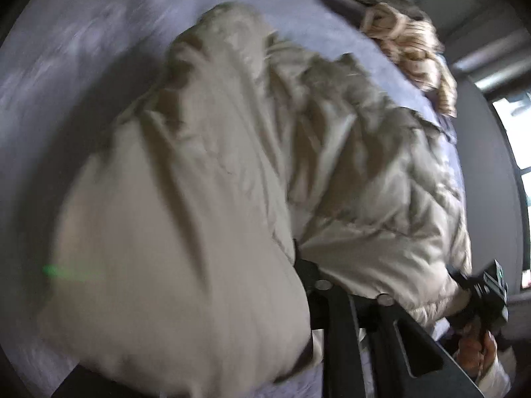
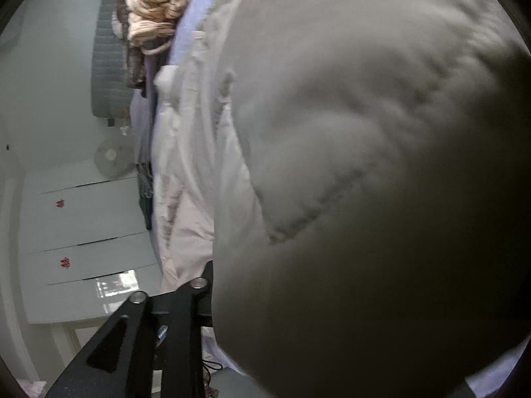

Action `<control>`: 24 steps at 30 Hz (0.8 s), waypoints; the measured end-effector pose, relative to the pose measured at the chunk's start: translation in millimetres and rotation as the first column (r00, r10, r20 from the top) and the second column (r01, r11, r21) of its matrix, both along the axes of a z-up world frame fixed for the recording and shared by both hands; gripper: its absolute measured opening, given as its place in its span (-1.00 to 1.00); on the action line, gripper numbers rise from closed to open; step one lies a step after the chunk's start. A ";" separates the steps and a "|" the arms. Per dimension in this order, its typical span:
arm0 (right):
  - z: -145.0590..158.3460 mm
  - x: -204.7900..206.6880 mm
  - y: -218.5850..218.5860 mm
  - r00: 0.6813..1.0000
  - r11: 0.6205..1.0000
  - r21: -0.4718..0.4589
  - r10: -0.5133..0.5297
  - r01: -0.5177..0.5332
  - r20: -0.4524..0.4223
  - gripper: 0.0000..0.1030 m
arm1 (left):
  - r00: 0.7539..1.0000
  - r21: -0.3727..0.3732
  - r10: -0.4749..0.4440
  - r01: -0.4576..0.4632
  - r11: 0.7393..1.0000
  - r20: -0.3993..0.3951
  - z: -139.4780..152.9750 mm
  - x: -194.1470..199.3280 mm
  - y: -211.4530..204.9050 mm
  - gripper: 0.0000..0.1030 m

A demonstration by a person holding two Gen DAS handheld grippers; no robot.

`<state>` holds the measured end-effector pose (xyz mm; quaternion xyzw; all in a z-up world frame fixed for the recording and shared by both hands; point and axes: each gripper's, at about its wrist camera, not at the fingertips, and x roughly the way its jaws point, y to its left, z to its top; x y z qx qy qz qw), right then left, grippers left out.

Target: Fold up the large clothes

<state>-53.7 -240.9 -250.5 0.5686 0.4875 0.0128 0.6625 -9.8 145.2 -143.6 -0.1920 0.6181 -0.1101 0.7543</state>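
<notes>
A large cream puffer jacket (image 1: 232, 172) lies bunched on a lavender bed sheet (image 1: 83, 76). My left gripper (image 1: 351, 290) is shut on the jacket's lower hem, its black fingers (image 1: 318, 285) close together with fabric between them. My right gripper (image 1: 481, 295) shows at the lower right of the left wrist view, gripping the jacket's edge, with a hand under it. In the right wrist view the jacket (image 2: 365, 182) fills most of the frame, draped right in front of the lens. The right gripper (image 2: 169, 290) has its fingers close together with pale fabric at the tips.
A knitted peach and brown bundle (image 1: 408, 39) lies at the far edge of the bed; it also shows in the right wrist view (image 2: 152, 10). A white drawer unit (image 2: 83, 238) and a grey quilted headboard (image 2: 109, 59) stand beyond the bed. A window (image 1: 511, 126) is at the right.
</notes>
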 end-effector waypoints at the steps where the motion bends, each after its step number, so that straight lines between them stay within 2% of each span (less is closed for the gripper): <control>1: 0.1 -3.6 -3.5 1.000 1.000 -0.008 -0.004 0.004 -0.015 -0.10 | 1.000 0.013 0.023 -0.023 1.000 -0.010 -0.1 -3.6 3.8 -0.18; 2: 2.7 -6.1 -7.5 1.000 1.000 -0.026 -0.007 0.007 -0.030 -0.05 | 0.999 0.029 0.039 -0.038 0.999 -0.013 1.3 -5.7 6.8 -0.04; 6: 26.7 -23.7 -33.6 0.999 0.991 -0.129 -0.028 0.022 -0.043 0.02 | 0.998 0.110 0.056 -0.055 0.992 -0.005 21.5 -25.9 28.6 -0.04; 9: 38.0 -47.6 -60.7 0.984 0.969 -0.227 -0.130 0.101 -0.119 0.00 | 0.996 0.218 0.086 -0.089 0.972 0.023 41.5 -42.0 51.0 -0.04; 11: 46.2 -60.8 -77.7 0.965 0.945 -0.279 -0.216 0.169 -0.149 -0.17 | 0.992 0.288 0.114 -0.127 0.949 0.062 56.6 -47.0 61.1 -0.04; 13: 57.0 -65.1 -85.9 0.960 0.929 -0.319 -0.240 0.185 -0.142 -0.34 | 0.987 0.283 0.130 -0.151 0.947 0.093 67.6 -47.6 68.3 -0.04; 16: 86.5 -60.1 -83.2 0.972 0.890 -0.428 -0.216 0.158 -0.089 -0.48 | 0.986 0.268 0.114 -0.142 0.953 0.119 74.6 -41.1 60.9 -0.04; 18: 108.6 -49.3 -72.6 0.985 0.855 -0.504 -0.167 0.122 -0.044 -0.48 | 0.988 0.262 0.089 -0.118 0.958 0.123 71.8 -34.7 44.9 -0.04; 19: 115.3 -58.3 -68.9 0.990 0.840 -0.533 -0.137 0.100 -0.030 -0.48 | 0.991 0.263 0.075 -0.103 0.959 0.115 67.6 -30.8 36.2 -0.04; 20: 119.6 -50.4 -62.2 0.994 0.830 -0.553 -0.103 0.074 -0.021 -0.48 | 0.994 0.270 0.064 -0.086 0.959 0.091 58.3 -21.8 25.3 -0.04; 22: 117.5 -29.8 -49.8 0.999 0.828 -0.560 -0.030 0.004 -0.036 -0.48 | 0.998 0.320 0.059 -0.066 0.945 0.029 32.5 -15.7 13.8 -0.04; 24: 98.9 -24.1 -38.0 0.995 0.837 -0.543 0.019 -0.069 -0.097 -0.48 | 0.998 0.333 0.065 -0.055 0.941 -0.021 7.1 -12.4 10.3 -0.04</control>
